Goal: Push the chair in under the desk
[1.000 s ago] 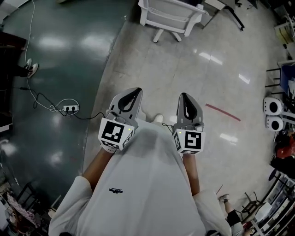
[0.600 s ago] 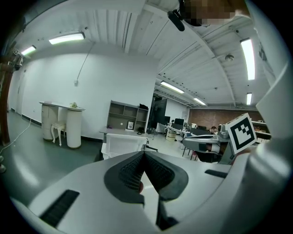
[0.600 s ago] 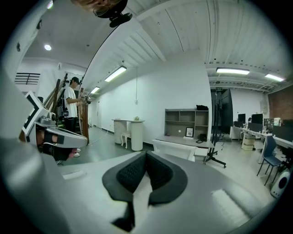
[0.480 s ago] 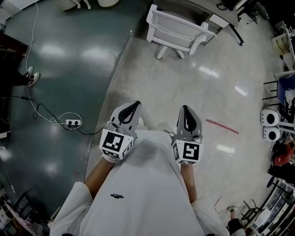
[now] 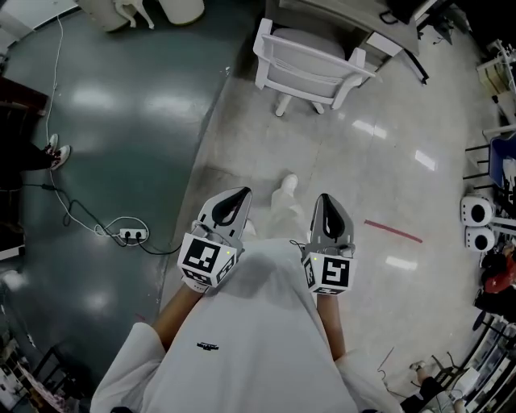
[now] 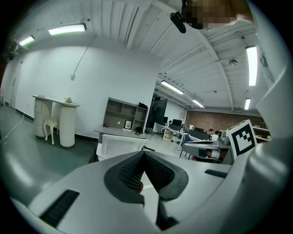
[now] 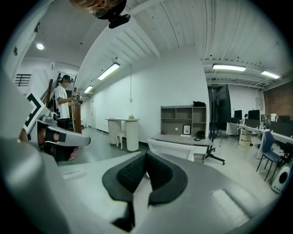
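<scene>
While both grippers are held out in front of the person's white shirt (image 5: pixel 242 339), neither one has anything in it. The left gripper (image 5: pixel 239 195) has its jaws pressed together, and its own view shows the dark ribbed pads meeting with nothing between them. Same story for the right gripper (image 5: pixel 326 199): jaws closed tight, empty. They sit side by side with a gap between them, both pointing forward and only slightly downward, marker cubes back against the shirt, forearms tucked in at the person's sides. One shoe (image 5: pixel 288 184) pokes out between the two tips.

Floor-wise, the grippers hang over the pale tiled floor (image 5: pixel 387 161), right by the seam where it meets the dark green floor (image 5: pixel 121 121). A power strip (image 5: pixel 129 235) with its cable lies on the green part, off to the left of the left gripper. A short red line (image 5: pixel 393 231) is on the tiles off to the right.

Further out is the chair (image 5: pixel 310 68), well apart from both grippers. It's white, with a slatted back, armrests and a white star base, and its back is turned toward the person. It stands on the pale tiles near that same seam, just in front of the grey desk (image 5: pixel 330 10). How far the seat reaches under the desk edge, I can't tell.
</scene>
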The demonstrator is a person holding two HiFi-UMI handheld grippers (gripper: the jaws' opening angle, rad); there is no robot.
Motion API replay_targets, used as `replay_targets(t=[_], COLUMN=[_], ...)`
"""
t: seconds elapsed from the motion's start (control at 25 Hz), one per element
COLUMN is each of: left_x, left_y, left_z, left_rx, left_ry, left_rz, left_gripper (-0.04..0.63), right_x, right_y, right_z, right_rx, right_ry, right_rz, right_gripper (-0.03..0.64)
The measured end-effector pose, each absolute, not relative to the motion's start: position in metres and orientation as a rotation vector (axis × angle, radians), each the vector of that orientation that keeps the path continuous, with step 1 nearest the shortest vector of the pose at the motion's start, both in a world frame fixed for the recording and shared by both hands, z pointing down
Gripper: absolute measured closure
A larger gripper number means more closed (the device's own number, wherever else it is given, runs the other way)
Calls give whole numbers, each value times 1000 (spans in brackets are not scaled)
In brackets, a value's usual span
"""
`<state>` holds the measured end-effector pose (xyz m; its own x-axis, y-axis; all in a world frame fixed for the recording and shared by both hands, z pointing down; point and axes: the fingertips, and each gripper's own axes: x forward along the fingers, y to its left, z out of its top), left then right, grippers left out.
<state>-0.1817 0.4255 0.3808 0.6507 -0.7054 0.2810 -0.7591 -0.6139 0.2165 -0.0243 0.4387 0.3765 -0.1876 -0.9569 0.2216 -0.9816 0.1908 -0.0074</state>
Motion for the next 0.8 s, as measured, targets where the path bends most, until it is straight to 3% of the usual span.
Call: replay_targets(t=[0.24,0.8], left_x=[-147,-35], left_y=[355,188], left_z=[373,345], left_rx=[2559,2596], left_ry=[-1199,-1241], left_rz=[269,304], left_gripper=[588,588], right_x=[15,111], right_y=[371,189], right_z=[387,357], right_rx=[1888,1845], right_ry=[-2323,-2434], right_rz=[327,231], right_gripper=[604,604])
